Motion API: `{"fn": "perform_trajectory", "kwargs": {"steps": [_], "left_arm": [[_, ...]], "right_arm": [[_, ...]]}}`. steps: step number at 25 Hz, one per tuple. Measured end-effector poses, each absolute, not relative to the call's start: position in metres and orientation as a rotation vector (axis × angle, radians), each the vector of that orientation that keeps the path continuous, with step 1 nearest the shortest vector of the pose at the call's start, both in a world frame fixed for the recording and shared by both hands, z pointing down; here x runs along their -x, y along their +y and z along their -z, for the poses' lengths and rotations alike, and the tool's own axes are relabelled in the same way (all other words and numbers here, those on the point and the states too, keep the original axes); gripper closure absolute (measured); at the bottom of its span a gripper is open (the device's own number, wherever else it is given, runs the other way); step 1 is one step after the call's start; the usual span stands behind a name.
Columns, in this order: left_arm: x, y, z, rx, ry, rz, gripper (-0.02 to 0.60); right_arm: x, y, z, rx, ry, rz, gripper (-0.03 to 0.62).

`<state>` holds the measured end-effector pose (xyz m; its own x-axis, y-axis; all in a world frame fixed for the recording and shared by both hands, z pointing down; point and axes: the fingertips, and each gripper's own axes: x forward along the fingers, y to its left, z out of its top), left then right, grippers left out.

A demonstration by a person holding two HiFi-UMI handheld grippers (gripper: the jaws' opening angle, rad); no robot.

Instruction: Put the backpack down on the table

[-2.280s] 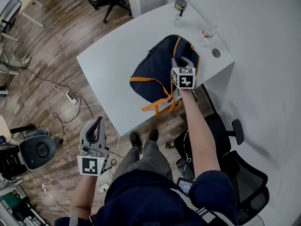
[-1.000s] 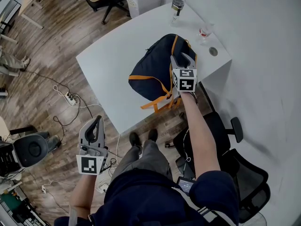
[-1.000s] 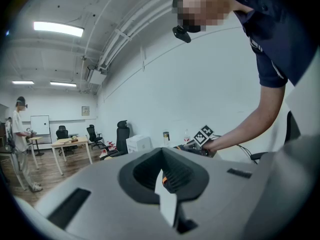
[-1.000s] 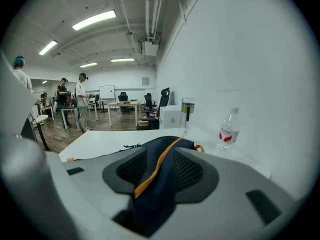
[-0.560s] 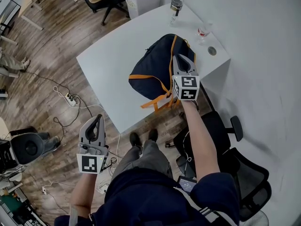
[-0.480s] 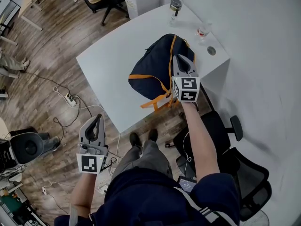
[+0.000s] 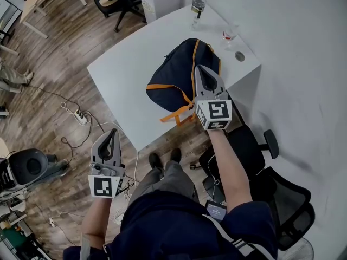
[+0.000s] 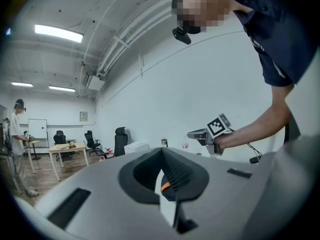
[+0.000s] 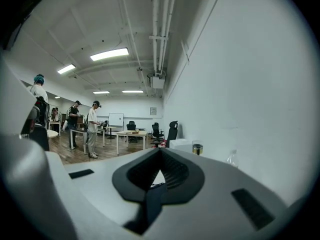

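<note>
Left gripper: held low at the person's left side over the wooden floor, well apart from the desk. In the left gripper view its fingers are pressed together with nothing pinched.
Office chair: black, just beside the person's right side, at the desk's near right corner.
Right gripper: at the end of an outstretched arm, overlapping the backpack's right end in the head view. Whether it touches the fabric cannot be told. In the right gripper view its fingers are pressed together and empty, pointing across the room.
Backpack: dark navy with orange trim, lying on its side on the desk near the front edge. Its orange straps hang over that edge.
Desk: white; the part left of the backpack is bare.
Cable hole: a round grey grommet near the desk's right edge, beyond the backpack.
Bottle: small, clear, with a red label, near the far right corner.
Glass jar: upright at the far edge, apart from the bottle.
Far room: people stand at other tables in the right gripper view.
</note>
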<state>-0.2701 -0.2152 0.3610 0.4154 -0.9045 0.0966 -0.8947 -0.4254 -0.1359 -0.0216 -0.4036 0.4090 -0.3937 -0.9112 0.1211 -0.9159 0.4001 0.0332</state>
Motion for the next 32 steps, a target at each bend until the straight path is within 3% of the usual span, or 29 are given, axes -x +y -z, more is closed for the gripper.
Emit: {"fn": "perform_trajectory", "kwargs": {"steps": [16, 32], "left_arm": [[0.261, -0.201, -0.323, 2.542, 1.590, 0.079, 0.578], [0.280, -0.176, -0.309, 2.471, 1.668, 0.035, 0.578]], "right_arm": [[0.058, -0.295, -0.331, -1.581, -2.724, 0.073, 0.597], [0.060, -0.202, -0.332, -1.608, -2.668, 0.053, 0.588]]}}
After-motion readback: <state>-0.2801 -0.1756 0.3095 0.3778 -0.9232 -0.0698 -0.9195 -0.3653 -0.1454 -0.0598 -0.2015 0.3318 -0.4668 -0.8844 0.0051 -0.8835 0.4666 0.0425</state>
